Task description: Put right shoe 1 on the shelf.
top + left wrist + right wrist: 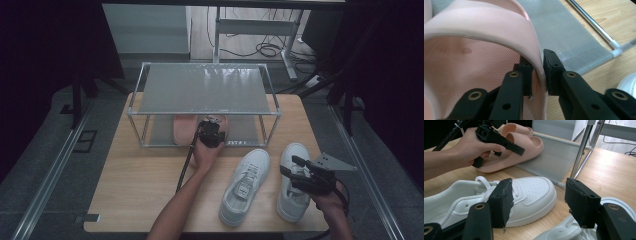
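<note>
Two pink slippers [186, 129] lie on the lower shelf of a metal rack [205, 89]. My left gripper [212, 131] reaches in at the nearer slipper [474, 30]. Its jaws straddle the side edge of the slipper's strap, with a thin gap at one pad, so the left gripper [538, 75] stands open around the strap. From the right gripper view the left gripper [499, 138] sits over the nearer slipper [524, 147]. My right gripper [539, 200] is open and holds nothing, hovering by the right one [295, 185] of two white sneakers [246, 186].
The rack's grey mesh lower shelf [574, 37] extends to the wooden table's back half; a rack post [581, 152] stands just behind the sneakers. Bare wood [140, 180] lies at the table's left front. Cables and a desk frame [260, 35] are on the floor beyond.
</note>
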